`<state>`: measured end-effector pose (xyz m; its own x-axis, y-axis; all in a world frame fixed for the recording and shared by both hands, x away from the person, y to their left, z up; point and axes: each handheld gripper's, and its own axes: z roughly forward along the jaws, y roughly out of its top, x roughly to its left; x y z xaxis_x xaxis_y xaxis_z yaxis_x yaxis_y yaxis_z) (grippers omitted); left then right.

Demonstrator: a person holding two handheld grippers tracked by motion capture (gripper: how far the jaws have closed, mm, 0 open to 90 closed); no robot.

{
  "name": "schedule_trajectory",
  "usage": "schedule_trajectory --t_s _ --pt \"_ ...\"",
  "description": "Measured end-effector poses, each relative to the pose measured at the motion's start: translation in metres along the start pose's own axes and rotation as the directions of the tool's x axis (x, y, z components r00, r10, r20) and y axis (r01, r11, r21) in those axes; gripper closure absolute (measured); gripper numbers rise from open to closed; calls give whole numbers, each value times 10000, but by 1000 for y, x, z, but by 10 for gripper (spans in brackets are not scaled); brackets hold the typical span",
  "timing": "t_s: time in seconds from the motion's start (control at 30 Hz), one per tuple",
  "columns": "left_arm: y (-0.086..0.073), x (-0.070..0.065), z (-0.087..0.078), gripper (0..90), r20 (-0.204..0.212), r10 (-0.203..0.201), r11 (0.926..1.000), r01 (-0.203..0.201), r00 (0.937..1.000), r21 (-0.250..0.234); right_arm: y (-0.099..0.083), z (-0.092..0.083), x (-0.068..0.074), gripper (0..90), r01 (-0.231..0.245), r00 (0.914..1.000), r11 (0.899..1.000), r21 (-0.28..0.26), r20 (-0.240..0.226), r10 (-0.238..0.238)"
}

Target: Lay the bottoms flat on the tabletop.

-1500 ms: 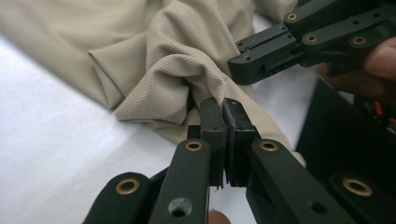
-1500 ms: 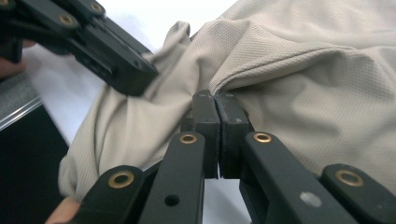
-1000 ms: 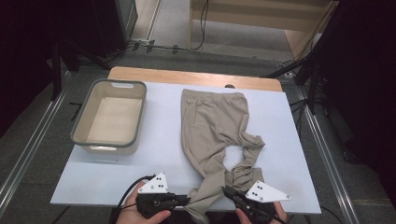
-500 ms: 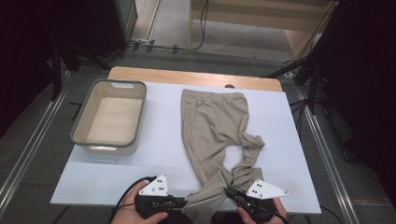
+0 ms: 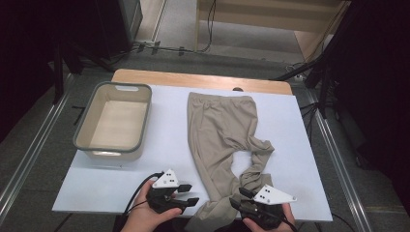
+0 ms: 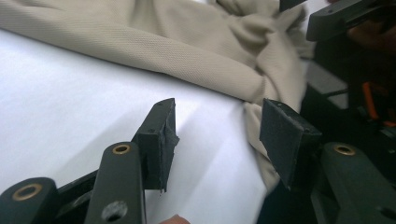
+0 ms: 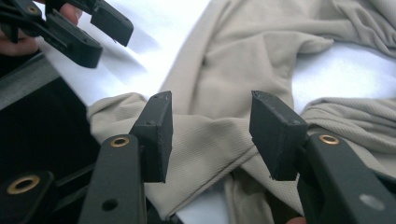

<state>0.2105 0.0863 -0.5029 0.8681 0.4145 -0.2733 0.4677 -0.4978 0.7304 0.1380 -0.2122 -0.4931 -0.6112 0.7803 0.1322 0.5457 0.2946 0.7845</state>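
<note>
My left tool (image 5: 192, 194) has just been opening; its jaws stand about half apart over bare white bench (image 5: 121, 193), with nothing between the pads, and the hem of the beige trousers (image 5: 220, 130) lies just beside the far pad. My right tool (image 5: 235, 198) has also just been opening and hovers half apart above the crumpled trouser leg; the fabric sits under the gap, though I think the pads are not pressing it. The trousers lie flat, waistband at the far edge, both legs running toward me and one hem spilling over the near edge. A grey-rimmed tub (image 5: 116, 121) stands well apart to the left. Dark floor and cables surround the bench.
</note>
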Motion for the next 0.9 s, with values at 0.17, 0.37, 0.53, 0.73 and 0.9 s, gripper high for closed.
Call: schedule_trajectory --t_s 0.17,0.37,0.53,0.73,0.9 --pt "-1 -18 21 461 156 540 9967 -548 9984 594 -2 6 -4 483 -46 9995 10000 72 328 44" --pt "-2 -28 28 731 360 970 9924 -994 9946 721 -6 11 -10 484 -171 9983 9997 157 557 162" --pt "-5 -37 10 890 876 1620 9805 -1703 9829 977 -8 13 -10 484 -15 9984 9997 232 566 2" --pt "-11 -27 -18 749 1214 1415 9886 -1466 9825 340 -8 13 -11 484 -69 9984 9997 213 554 57" --pt "-3 -13 -10 515 73 348 9992 -347 9994 -188 -6 17 -7 484 22 9987 9997 240 504 -34"
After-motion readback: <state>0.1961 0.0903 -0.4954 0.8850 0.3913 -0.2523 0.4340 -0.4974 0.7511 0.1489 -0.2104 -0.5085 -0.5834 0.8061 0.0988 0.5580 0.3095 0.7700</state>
